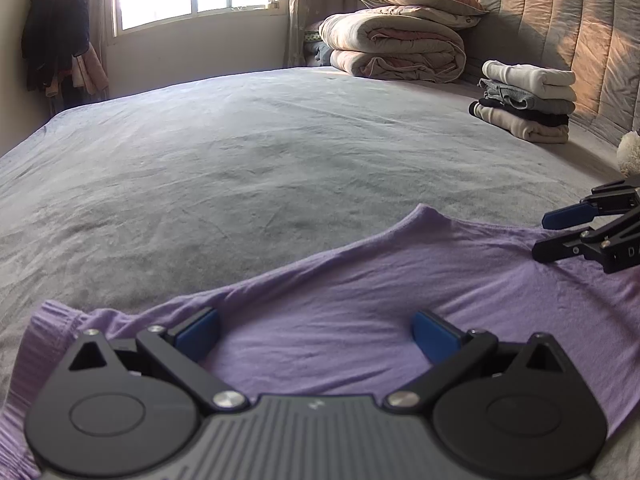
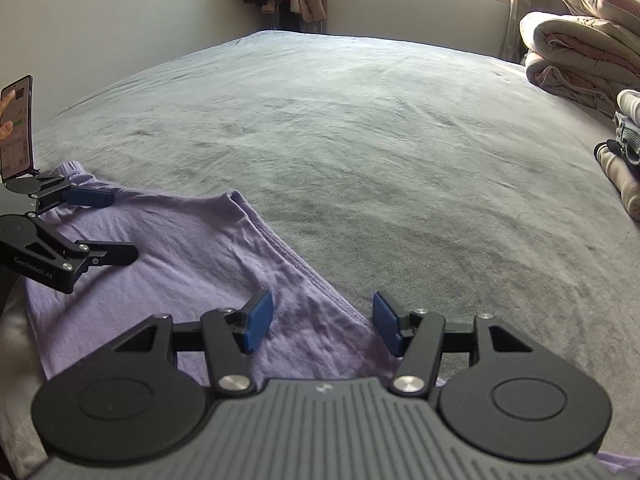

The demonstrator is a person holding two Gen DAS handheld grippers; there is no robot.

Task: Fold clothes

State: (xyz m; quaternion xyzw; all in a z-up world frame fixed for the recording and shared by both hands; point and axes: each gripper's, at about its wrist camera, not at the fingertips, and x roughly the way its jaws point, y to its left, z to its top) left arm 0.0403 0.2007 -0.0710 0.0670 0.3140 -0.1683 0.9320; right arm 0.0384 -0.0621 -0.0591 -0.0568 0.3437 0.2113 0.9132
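Note:
A lilac garment (image 1: 340, 280) lies flat on the grey bed cover near the front edge. My left gripper (image 1: 316, 330) hovers over its left part, jaws wide open, blue pads clear of the cloth. My right gripper (image 1: 540, 234) shows at the right edge of the left wrist view, open above the garment's far right end. In the right wrist view the right gripper (image 2: 322, 320) is open over the garment's hemmed edge (image 2: 304, 272), with nothing pinched. The left gripper (image 2: 120, 226) appears there at the left, open over the lilac garment (image 2: 180, 248).
A stack of folded clothes (image 1: 528, 100) sits by the padded headboard (image 1: 560, 20). Rolled duvets and pillows (image 1: 396, 44) lie at the bed's far corner. A phone (image 2: 16, 128) is mounted on the left gripper. Grey bed cover (image 1: 240, 152) stretches ahead. Dark clothes (image 1: 56, 32) hang by the window.

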